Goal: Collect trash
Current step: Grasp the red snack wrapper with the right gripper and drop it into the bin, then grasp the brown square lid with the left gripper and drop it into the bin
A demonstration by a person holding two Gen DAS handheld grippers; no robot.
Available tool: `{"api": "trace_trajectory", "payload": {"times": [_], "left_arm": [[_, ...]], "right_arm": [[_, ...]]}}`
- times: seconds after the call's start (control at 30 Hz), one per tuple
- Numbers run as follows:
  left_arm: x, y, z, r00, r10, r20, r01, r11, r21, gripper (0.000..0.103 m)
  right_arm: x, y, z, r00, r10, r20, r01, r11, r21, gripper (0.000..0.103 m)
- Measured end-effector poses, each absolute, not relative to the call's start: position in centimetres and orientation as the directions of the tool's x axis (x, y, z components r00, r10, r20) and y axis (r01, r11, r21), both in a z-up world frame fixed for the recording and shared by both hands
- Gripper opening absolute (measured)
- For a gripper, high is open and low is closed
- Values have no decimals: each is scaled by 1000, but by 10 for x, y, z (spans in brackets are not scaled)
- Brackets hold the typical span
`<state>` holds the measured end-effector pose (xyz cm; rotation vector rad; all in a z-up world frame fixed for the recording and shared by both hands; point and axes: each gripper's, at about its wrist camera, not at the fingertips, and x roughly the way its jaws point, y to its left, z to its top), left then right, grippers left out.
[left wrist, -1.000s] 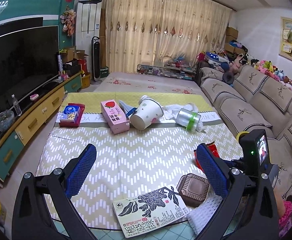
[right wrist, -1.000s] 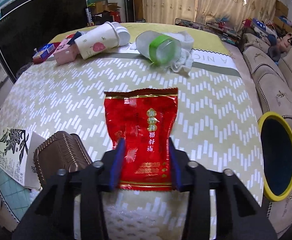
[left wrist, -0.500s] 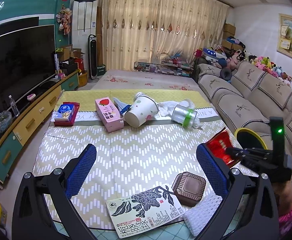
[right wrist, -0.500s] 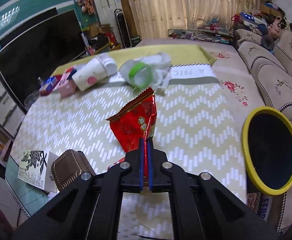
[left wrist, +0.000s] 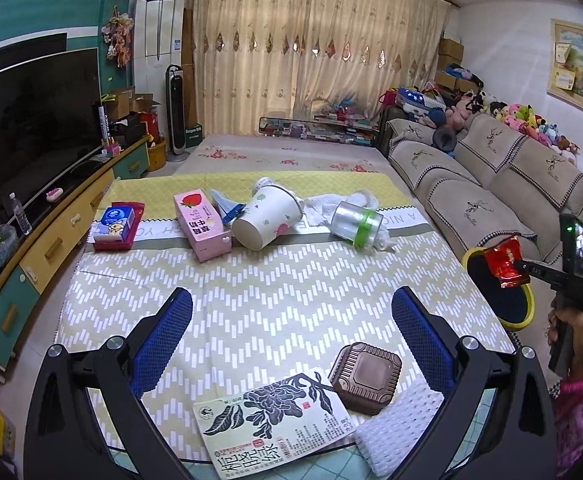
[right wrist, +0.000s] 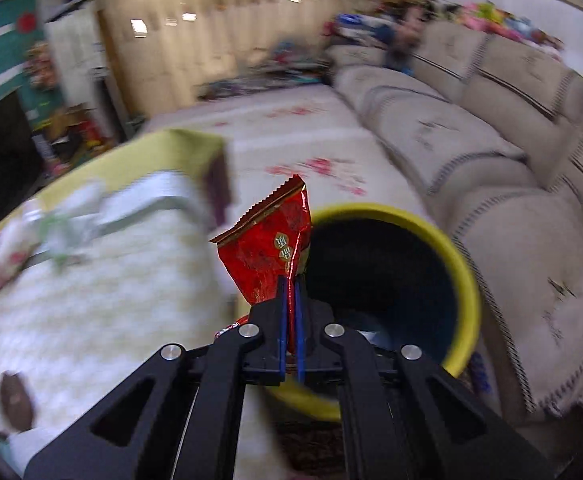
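Bin mouth [right wrist: 391,264] gapes unobstructed between table edge [right wrist: 227,280] and sofa [right wrist: 531,240].

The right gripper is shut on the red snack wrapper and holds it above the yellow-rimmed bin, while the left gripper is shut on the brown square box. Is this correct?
One part is wrong: the left gripper is open and empty, as the left wrist view shows; the brown square box lies on the table. The right gripper is indeed shut on the red snack wrapper above the yellow-rimmed bin.

On your table [left wrist: 275,304] you have one paper cup [left wrist: 265,218], one pink carton [left wrist: 202,224], one clear jar [left wrist: 356,224], one brown box [left wrist: 365,376], one booklet [left wrist: 271,424], one foam sheet [left wrist: 401,432]; one red wrapper [right wrist: 273,248], one yellow-rimmed bin [right wrist: 443,264]. Crumpled tissues [left wrist: 323,208] look like one clump.
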<state>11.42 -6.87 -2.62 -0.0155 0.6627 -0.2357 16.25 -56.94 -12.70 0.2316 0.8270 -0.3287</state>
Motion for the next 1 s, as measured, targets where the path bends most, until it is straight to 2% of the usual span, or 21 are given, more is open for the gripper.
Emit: {"api": "trace_trajectory", "payload": {"times": [0.13, 0.33, 0.5, 1.0], "left_arm": [[118, -79, -30, 750, -230, -620, 230, 970, -81, 98], [125, -95, -37, 727, -252, -639, 265, 961, -77, 98], [130, -113, -48, 694, -269, -668, 317, 947, -52, 98], [154, -154, -112, 491, -299, -818, 517, 856, -3, 98]], "right_arm": [[171, -606, -153, 560, -251, -789, 451, 892, 37, 5], [180, -632, -180, 501, -266, -824, 493, 870, 19, 14], [177, -634, -183, 503, -275, -819, 502, 865, 18, 37], [173, -602, -160, 558, -247, -792, 436, 900, 26, 45]]}}
